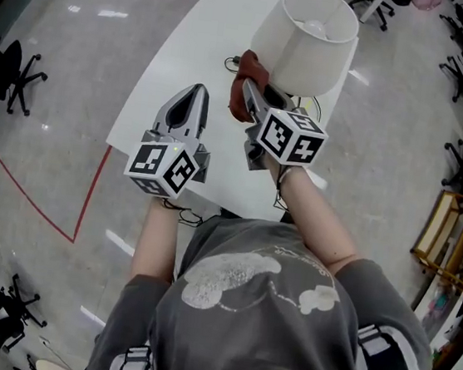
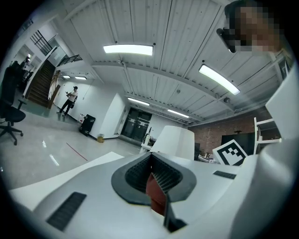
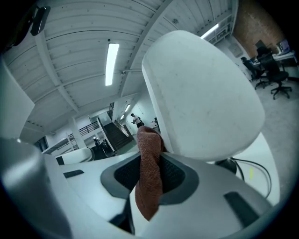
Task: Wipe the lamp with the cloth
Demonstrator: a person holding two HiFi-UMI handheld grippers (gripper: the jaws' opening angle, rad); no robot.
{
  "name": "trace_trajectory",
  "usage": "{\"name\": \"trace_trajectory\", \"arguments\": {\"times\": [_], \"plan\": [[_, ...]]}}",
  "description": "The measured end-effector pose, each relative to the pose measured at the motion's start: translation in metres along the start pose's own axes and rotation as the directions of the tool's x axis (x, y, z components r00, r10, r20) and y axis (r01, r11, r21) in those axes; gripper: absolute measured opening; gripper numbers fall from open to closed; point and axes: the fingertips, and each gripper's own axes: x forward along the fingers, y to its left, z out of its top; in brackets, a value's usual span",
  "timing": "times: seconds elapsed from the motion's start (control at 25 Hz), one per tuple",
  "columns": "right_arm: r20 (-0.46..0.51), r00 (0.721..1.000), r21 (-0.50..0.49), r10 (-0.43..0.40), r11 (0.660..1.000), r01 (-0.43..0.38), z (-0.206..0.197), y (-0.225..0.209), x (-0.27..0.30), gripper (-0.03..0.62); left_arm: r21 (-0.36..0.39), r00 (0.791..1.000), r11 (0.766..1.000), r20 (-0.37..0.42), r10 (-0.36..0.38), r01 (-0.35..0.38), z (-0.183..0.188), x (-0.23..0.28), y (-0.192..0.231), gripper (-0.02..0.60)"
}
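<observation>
**Cloth up against the lampshade**

The white desk [image 1: 186,44] carries the white-shaded lamp [image 1: 305,47]. The left hand-held gripper [image 1: 194,93] hovers over the desk, jaws closed together. The right hand-held gripper [image 1: 251,90] is clamped on the reddish-brown cloth [image 3: 149,172], which sits against the shade's lower side.

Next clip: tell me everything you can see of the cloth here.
The cloth is reddish-brown with a looped, towel-like weave. It is bunched into a narrow fold, clamped between the shut jaws of the right claw. One rounded end pokes past the jaw tips and looks to meet the lower side of the white lampshade; the other end hangs below them.
</observation>
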Motion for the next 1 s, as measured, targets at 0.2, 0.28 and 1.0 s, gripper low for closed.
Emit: {"name": "trace_trajectory", "arguments": {"times": [0.2, 0.28, 1.0], "plan": [[-0.037, 0.999, -0.049, 0.037, 0.998, -0.039, -0.006, 0.001, -0.014, 0.091, -0.001, 1.0, 1.0, -0.006, 0.031, -0.031, -0.012, 0.0, -0.01, 0.008], [-0.047, 0.995, -0.073, 0.09, 0.993, -0.093, -0.001, 0.004, -0.026, 0.091, 0.018, 0.999, 0.999, 0.007, 0.05, -0.05, -0.012, 0.003, -0.023, 0.008], [-0.031, 0.905, -0.125, 0.425, 0.897, -0.425, 0.107, 0.015, -0.087, 0.091, 0.067, 0.957, 0.969, 0.186, 0.223, -0.239, 0.027, 0.002, -0.105, 0.008]]}}
